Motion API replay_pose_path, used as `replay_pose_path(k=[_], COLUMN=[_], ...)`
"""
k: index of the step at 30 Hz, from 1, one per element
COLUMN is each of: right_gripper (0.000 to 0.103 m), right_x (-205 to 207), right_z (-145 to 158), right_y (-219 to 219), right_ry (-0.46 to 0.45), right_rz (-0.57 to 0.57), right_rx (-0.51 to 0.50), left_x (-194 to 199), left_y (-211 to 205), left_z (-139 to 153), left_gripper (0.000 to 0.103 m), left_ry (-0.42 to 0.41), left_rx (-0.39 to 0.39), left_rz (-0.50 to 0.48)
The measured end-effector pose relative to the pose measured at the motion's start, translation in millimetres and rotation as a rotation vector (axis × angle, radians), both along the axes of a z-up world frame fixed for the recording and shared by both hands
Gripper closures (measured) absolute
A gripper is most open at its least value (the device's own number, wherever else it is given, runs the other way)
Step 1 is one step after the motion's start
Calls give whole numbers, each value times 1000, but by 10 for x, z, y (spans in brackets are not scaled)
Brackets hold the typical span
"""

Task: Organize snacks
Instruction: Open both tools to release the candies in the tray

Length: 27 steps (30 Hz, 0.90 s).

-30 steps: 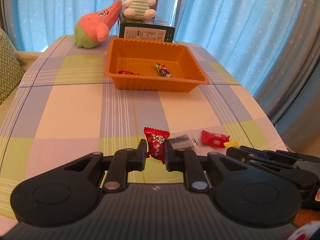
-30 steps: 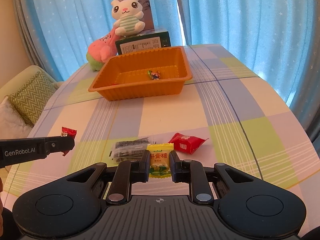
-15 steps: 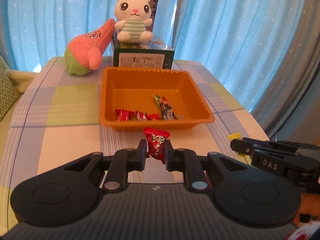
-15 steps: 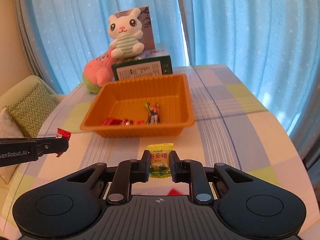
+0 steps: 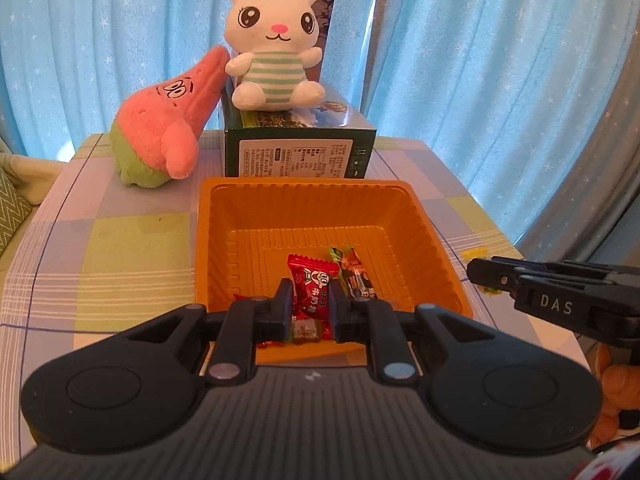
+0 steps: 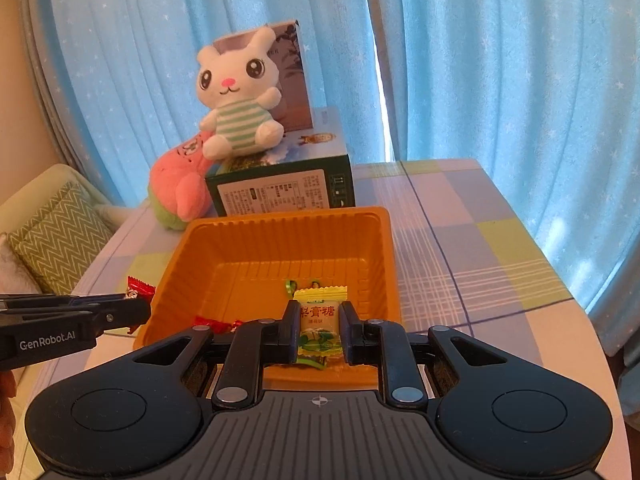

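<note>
The orange tray (image 5: 404, 216) sits on the checked tablecloth (image 5: 120, 248) toward the table's far end, its far rim just in front of a dark green box (image 5: 298, 152). A white plush rabbit (image 5: 276, 48) sits on top of that box, and a pink plush (image 5: 168, 120) leans against the box's left side, near the table's far left corner. Blue curtains (image 5: 480, 60) close off the far and right edges.

The left gripper (image 5: 310, 304) is clamped on a red candy (image 5: 312, 292), held above the tray's near rim. Below it in the tray lie a dark-wrapped candy (image 5: 356, 276) and more red wrappers (image 5: 266, 344) against the near wall. The right gripper (image 6: 320, 330) is pinched tight on a yellow candy (image 6: 320, 320), also over the tray's near rim.

The left wrist view shows the right gripper side-on at the tray's right edge, with only a sliver of yellow wrapper visible at its tip. The right wrist view shows the left gripper side-on by the tray's left wall with the red candy's end sticking out, and also a cushioned seat with a zigzag pillow (image 6: 60, 240) beyond the table's left edge.

The tray floor is mostly bare toward its far half. To the right of the tray the tablecloth lies open up to the table's rounded right edge.
</note>
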State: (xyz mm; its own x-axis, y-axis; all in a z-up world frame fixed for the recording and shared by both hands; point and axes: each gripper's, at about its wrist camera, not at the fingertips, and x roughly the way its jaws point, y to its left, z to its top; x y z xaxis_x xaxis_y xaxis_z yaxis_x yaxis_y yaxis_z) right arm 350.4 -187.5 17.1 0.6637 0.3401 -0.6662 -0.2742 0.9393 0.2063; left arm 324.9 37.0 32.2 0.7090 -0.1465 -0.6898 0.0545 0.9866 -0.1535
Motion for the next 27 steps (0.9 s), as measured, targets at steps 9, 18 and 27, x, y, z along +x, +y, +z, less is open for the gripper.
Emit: replay_pose_path(k=[9, 18, 27], right_gripper=[83, 83, 82], right_x=[281, 321, 380], right_z=[-148, -205, -184], right_y=[50, 25, 29], right_ry=[48, 61, 77], right_rz=[-13, -30, -44], right_rx=[17, 25, 64], left_x=[281, 282, 158], left_y=[29, 188, 207], left_z=[-170, -311, -279], left_gripper=[86, 76, 76], left_ry=[19, 41, 31], left_rx=[-5, -34, -28], left_rz=[2, 44, 40])
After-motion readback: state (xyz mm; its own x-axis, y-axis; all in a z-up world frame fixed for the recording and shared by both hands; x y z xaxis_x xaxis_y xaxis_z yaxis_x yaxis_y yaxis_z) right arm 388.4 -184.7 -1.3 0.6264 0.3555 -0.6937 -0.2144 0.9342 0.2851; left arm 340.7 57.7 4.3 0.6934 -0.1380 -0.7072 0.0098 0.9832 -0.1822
